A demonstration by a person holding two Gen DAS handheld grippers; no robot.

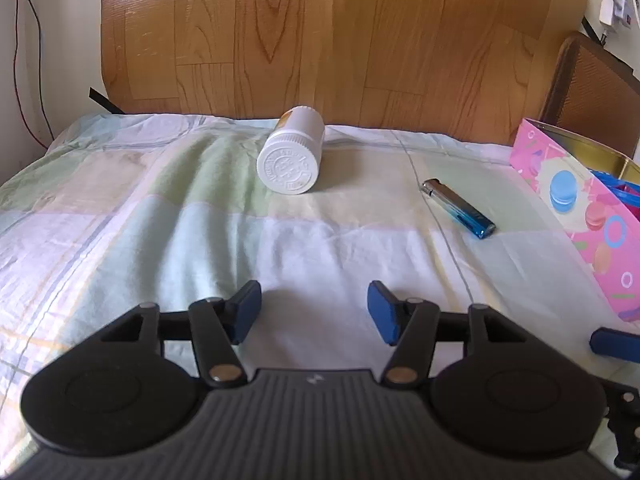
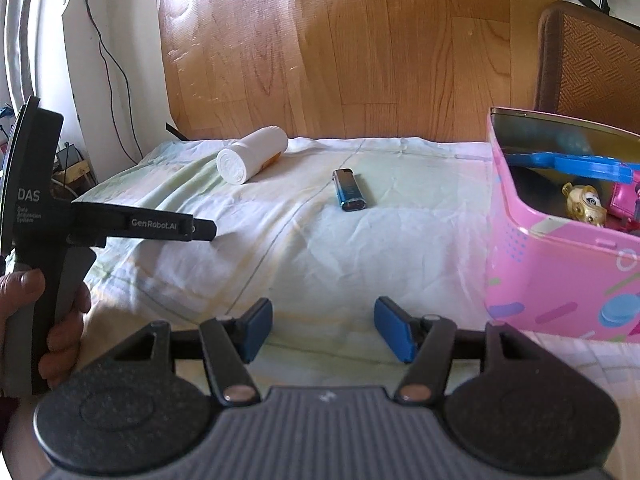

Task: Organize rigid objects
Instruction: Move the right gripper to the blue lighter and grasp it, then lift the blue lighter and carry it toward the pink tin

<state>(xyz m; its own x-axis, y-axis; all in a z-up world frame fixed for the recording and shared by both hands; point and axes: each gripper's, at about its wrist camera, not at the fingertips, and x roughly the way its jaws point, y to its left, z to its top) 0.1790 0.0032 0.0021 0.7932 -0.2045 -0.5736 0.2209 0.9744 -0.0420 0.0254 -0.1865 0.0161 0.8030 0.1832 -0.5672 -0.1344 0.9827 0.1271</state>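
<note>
A white pill bottle (image 1: 292,152) lies on its side near the far edge of the cloth, cap toward me; it also shows in the right wrist view (image 2: 250,158). A blue and silver lighter (image 1: 460,208) lies flat to its right, also in the right wrist view (image 2: 350,196). A pink tin box (image 2: 560,248) stands at the right, holding a blue item (image 2: 576,164), a gold figure (image 2: 584,204) and a pink item; it also shows in the left wrist view (image 1: 580,216). My left gripper (image 1: 314,312) is open and empty, well short of the bottle. My right gripper (image 2: 322,328) is open and empty, short of the lighter.
A pale checked cloth (image 1: 160,240) covers the surface. A wooden panel (image 1: 320,40) rises behind it. A wicker chair back (image 2: 592,68) stands at the far right. Cables (image 1: 24,40) hang on the left wall. The left gripper's body (image 2: 120,224) and the hand holding it show at the left.
</note>
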